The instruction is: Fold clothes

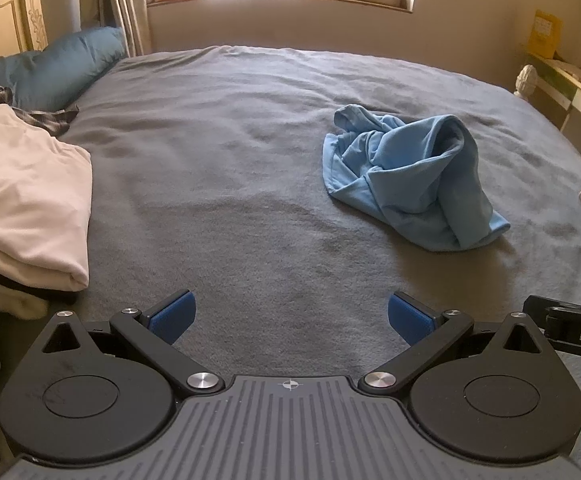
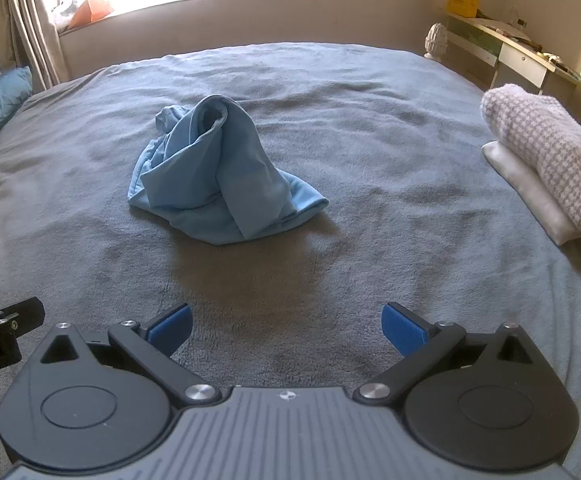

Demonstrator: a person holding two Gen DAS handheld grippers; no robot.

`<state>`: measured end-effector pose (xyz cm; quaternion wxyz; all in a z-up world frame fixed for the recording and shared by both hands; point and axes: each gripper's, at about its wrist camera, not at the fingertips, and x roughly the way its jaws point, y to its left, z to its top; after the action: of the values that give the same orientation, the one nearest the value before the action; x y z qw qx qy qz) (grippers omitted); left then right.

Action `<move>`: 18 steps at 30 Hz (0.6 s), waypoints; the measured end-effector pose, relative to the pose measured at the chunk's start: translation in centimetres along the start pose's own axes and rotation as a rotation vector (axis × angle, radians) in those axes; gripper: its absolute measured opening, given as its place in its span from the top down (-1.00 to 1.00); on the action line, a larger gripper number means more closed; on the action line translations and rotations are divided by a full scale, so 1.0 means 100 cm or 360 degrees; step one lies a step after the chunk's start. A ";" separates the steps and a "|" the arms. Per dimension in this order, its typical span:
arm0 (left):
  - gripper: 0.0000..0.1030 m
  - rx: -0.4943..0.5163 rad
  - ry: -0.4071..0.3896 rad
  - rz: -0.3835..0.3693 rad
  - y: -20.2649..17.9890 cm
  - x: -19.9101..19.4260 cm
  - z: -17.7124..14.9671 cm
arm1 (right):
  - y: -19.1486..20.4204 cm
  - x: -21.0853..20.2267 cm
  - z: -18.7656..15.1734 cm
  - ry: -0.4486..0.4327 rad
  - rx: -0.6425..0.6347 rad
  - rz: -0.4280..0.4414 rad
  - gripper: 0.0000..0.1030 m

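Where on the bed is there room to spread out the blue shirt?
The widest bare stretch of grey blanket lies between the crumpled blue shirt and the two open hand-held grippers. Another bare band runs behind the shirt toward the window wall. The edges are crowded: a white folded pile on the left, a checked folded stack on the right.

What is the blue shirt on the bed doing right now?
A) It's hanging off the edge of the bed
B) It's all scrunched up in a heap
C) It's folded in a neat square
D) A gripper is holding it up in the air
B: the blue shirt sits crumpled in a lumpy heap on the grey blanket, and both the left gripper and the right gripper are open and well short of it.
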<state>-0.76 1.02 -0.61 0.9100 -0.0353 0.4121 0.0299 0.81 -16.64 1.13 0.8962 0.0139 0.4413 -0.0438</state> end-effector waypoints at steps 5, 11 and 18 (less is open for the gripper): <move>-1.00 0.0001 0.0003 0.0001 0.000 0.000 -0.001 | 0.000 0.000 0.000 0.0002 0.0002 -0.0004 -1.00; -1.00 0.0001 0.0006 0.0001 -0.001 0.000 0.000 | 0.000 0.000 0.000 0.0005 0.0002 -0.0004 -1.00; -1.00 0.0009 0.0011 0.0003 -0.002 0.003 0.000 | -0.002 0.003 0.000 0.0008 0.0012 -0.0004 -1.00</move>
<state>-0.58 0.78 -0.79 0.9086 -0.0324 0.4153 0.0294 0.97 -16.82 0.95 0.8950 0.0168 0.4432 -0.0467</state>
